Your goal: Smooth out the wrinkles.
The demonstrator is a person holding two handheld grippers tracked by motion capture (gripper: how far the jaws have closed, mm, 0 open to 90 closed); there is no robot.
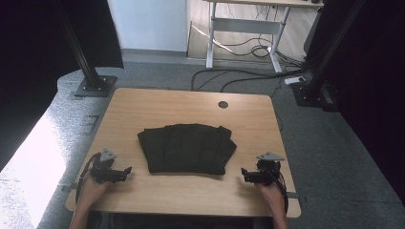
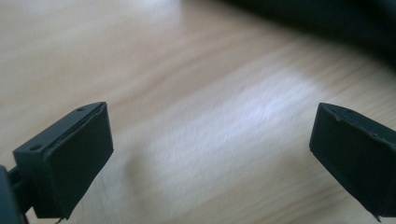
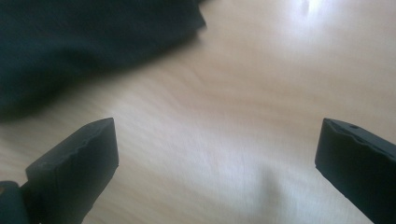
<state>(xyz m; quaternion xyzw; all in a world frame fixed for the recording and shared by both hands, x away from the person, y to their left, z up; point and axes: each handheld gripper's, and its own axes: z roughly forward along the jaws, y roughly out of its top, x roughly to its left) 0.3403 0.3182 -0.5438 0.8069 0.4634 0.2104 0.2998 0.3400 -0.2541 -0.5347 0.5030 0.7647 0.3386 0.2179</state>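
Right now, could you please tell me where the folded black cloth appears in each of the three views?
High view: the black cloth lies folded at the middle of the table, between the two grippers.
Left gripper view: a dark strip of the cloth at the top right, beyond the open jaws.
Right gripper view: the cloth covers the top left.
Shared landmark: the light wooden tabletop.

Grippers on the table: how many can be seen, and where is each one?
2. The left gripper is near the table's front left, the right gripper near its front right. The black folded cloth lies between them, untouched.
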